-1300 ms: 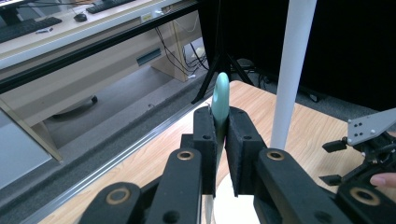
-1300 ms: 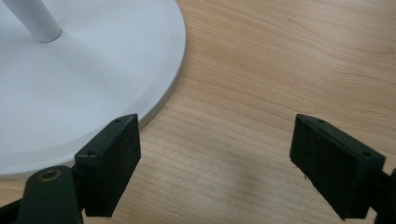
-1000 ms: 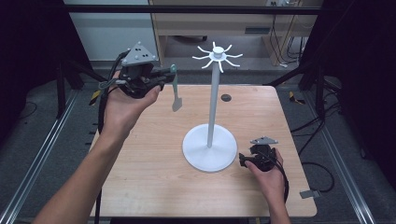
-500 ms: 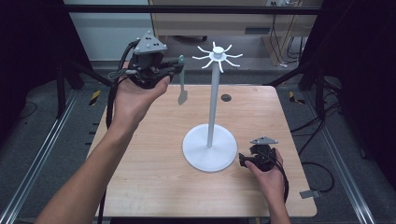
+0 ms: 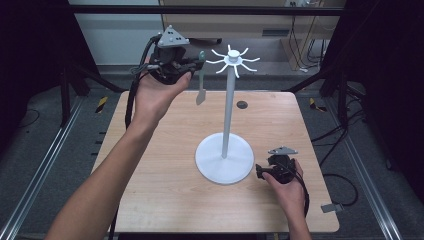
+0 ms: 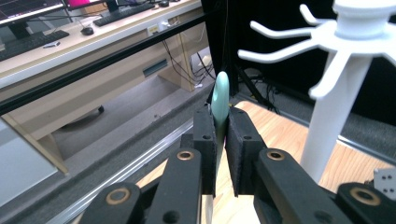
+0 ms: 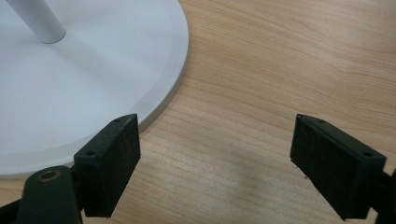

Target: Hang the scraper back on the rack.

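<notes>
A white stand (image 5: pixel 227 115) with a round base (image 5: pixel 224 160) and a crown of hooks (image 5: pixel 233 60) rises from the middle of the wooden table. My left gripper (image 5: pixel 192 62) is held high to the left of the hooks, shut on a slim utensil (image 5: pixel 200 92) that hangs down from it, its pale green end up. In the left gripper view the pads of my left gripper (image 6: pixel 222 128) pinch the utensil (image 6: pixel 220 95), with the stand (image 6: pixel 336 107) close on the right. My right gripper (image 5: pixel 260 171) rests low on the table by the base, open, with bare wood between its jaws (image 7: pixel 215 158) and the base (image 7: pixel 70 93) to the left.
The table (image 5: pixel 165 200) has a small dark round spot (image 5: pixel 242 104) behind the stand. Black frame bars and rails run along its sides and back. A desk with keyboards (image 6: pixel 116 14) stands beyond the table.
My left hand has carried the utensil to the right and a little upward, closer to the stand's hooks. The right hand and gripper have kept still.
</notes>
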Demonstrator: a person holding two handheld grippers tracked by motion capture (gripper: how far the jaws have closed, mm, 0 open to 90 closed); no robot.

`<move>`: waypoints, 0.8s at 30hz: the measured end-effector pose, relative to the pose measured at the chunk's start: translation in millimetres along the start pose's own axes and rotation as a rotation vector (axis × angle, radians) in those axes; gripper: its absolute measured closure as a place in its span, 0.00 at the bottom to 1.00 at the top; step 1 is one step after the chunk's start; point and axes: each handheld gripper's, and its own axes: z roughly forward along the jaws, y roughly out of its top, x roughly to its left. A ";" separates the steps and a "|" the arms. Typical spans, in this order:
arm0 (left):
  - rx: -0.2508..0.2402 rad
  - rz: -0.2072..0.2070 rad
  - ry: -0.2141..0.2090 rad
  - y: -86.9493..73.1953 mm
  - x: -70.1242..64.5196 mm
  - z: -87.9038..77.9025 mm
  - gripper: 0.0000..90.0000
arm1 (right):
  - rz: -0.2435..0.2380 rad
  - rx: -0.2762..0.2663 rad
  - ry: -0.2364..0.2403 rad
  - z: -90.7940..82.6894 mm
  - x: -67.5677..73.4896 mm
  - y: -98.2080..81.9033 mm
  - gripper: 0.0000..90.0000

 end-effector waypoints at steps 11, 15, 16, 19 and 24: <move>-0.016 0.005 0.004 2.6 -3.1 9.2 0.92 | 0.002 0.000 -0.001 -0.6 0.4 -0.7 0.18; -0.025 -0.001 0.004 4.6 -2.7 10.7 0.92 | 0.001 -0.002 -0.004 -0.3 -0.4 -0.9 0.18; -0.024 0.002 0.002 5.3 -2.9 10.7 0.92 | 0.006 -0.001 -0.003 -0.3 -0.2 -1.0 0.18; -0.034 0.005 -0.005 7.2 -5.2 10.9 0.92 | 0.007 0.000 0.000 -0.3 -0.3 -1.1 0.18; -0.029 0.011 -0.002 7.6 -6.3 11.3 0.92 | 0.008 0.003 -0.002 -0.3 -0.5 -1.3 0.18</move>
